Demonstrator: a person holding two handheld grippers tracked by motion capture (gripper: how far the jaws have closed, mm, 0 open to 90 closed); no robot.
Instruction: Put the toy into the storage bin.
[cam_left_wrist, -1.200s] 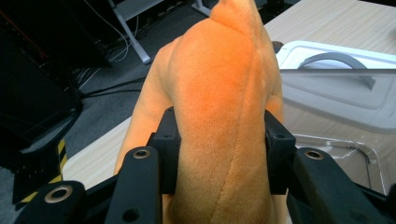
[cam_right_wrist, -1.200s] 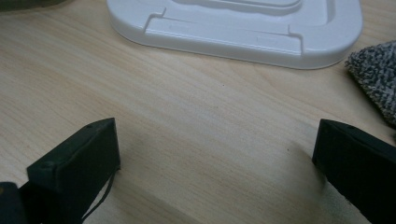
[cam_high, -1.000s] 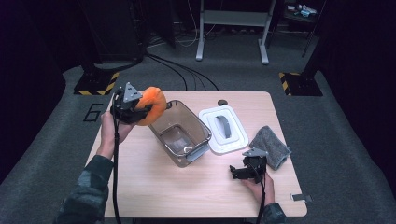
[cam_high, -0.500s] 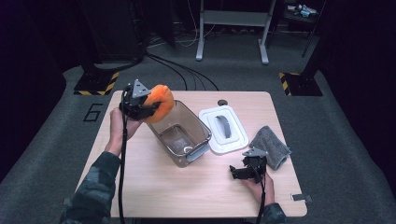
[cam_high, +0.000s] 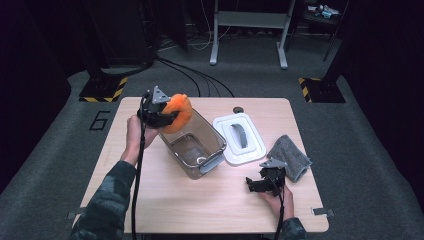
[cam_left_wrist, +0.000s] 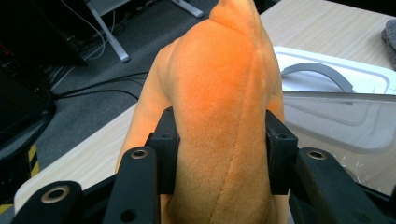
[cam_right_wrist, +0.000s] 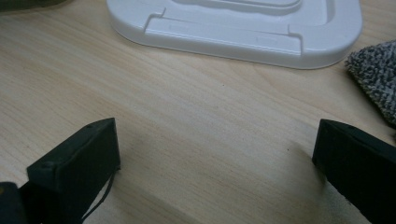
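Clamped in the left gripper (cam_high: 167, 116) jaws: soft orange plush toy (cam_left_wrist: 219, 107), lower end cut off, held above the clear plastic bin's (cam_high: 192, 145) far rim. Right gripper (cam_right_wrist: 215, 163) jaws wide apart (nothing between) over bare worktop (cam_right_wrist: 196, 121).

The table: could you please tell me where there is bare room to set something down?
The table's near strip, from the clear bin to the front edge, is bare, as is its left edge. The right side is crowded: white lid, grey cloth, right gripper.

Black "6" on the floor (cam_high: 98, 120)
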